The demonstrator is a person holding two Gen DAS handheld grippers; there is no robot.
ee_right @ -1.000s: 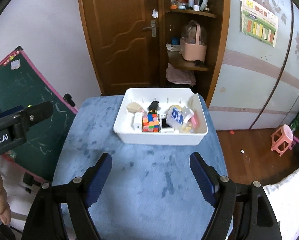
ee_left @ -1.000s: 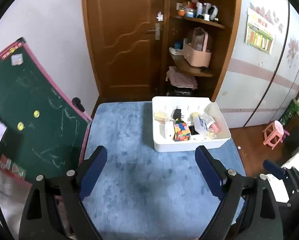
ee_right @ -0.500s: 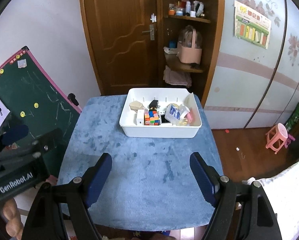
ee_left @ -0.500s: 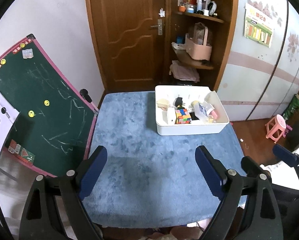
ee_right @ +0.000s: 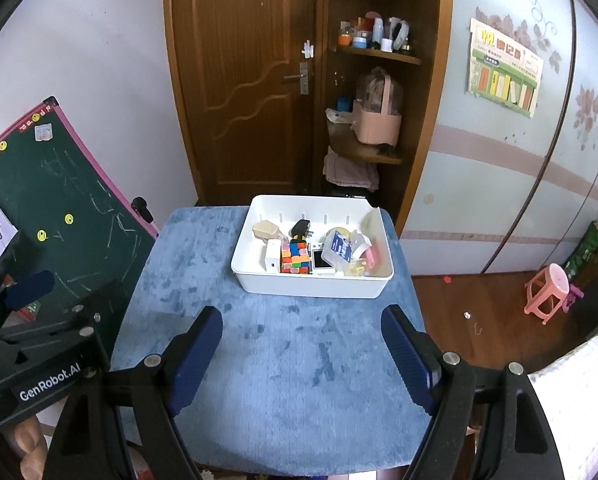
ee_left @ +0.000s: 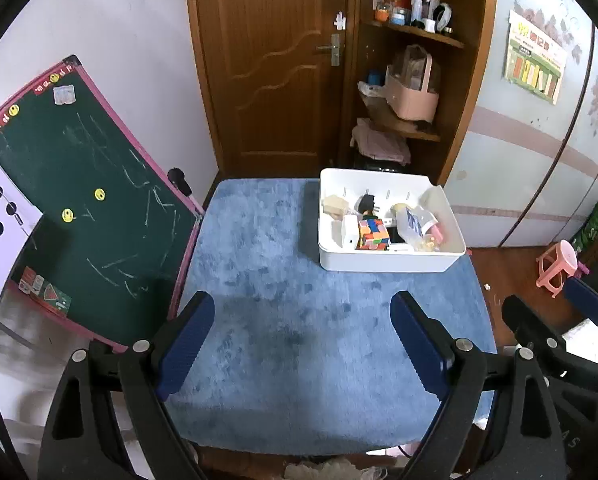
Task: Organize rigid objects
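Note:
A white bin (ee_left: 387,266) stands at the far right of a blue-covered table (ee_left: 283,280); it also shows in the right wrist view (ee_right: 311,288). In it lie a colourful puzzle cube (ee_left: 373,234), a black plug (ee_left: 365,202), a beige block (ee_left: 334,205), a white box (ee_left: 350,231), a clear bottle with a blue label (ee_left: 415,220) and other small items. My left gripper (ee_left: 303,344) is open and empty, high above the table's near half. My right gripper (ee_right: 303,356) is open and empty, also well back from the bin.
A green chalkboard with a pink frame (ee_left: 83,200) leans at the table's left side. A wooden door (ee_left: 275,60) and open shelves (ee_left: 411,80) stand behind. A pink stool (ee_left: 557,266) sits on the floor at right. The other gripper shows at the left edge of the right wrist view (ee_right: 39,352).
Both grippers have pulled back and up from the bin, so the whole table now shows. Both stay open and empty.

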